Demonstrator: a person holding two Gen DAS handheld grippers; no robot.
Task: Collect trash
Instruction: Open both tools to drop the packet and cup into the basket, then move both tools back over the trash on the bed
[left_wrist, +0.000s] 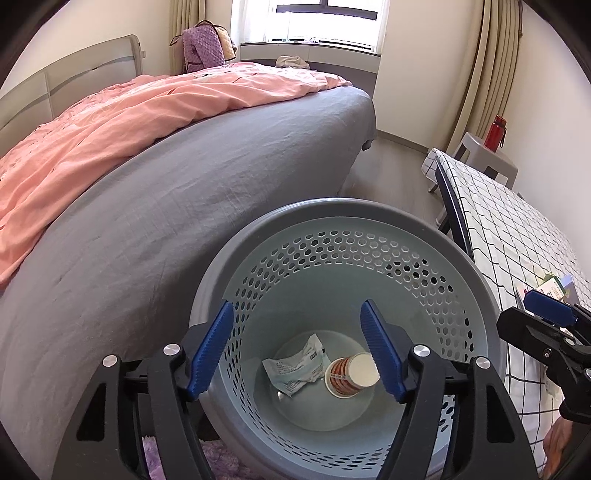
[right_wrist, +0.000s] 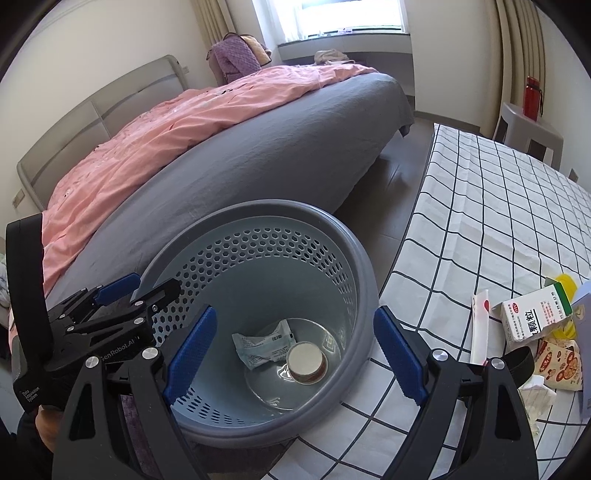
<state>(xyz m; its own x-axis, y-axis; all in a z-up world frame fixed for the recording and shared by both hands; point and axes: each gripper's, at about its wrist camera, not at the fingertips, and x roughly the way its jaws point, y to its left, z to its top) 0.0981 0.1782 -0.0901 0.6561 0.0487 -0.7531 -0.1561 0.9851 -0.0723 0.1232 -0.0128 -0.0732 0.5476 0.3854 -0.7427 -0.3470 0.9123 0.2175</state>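
A grey bin with a perforated pale-blue liner (left_wrist: 332, 206) (right_wrist: 258, 206) stands on the floor between the bed and the table. At its bottom lie a paper cup (left_wrist: 352, 374) (right_wrist: 306, 363) on its side and a crumpled white wrapper (left_wrist: 295, 369) (right_wrist: 262, 343). My left gripper (left_wrist: 295, 308) hangs open over the bin mouth, nothing between its blue pads. My right gripper (right_wrist: 295, 312) is open and empty too, above the bin's right side. On the table to the right lie a white medicine box (right_wrist: 532, 314), a snack packet (right_wrist: 561, 363), a crumpled tissue (right_wrist: 535, 395) and a long white wrapper (right_wrist: 480, 328).
A bed with a grey sheet (left_wrist: 184, 206) and pink duvet (left_wrist: 110, 122) runs along the left. The checked tablecloth (right_wrist: 498, 206) covers the table on the right. A grey stool (left_wrist: 487, 155) bears a red bottle (left_wrist: 495, 133). A purple rug (left_wrist: 221, 461) lies below the bin.
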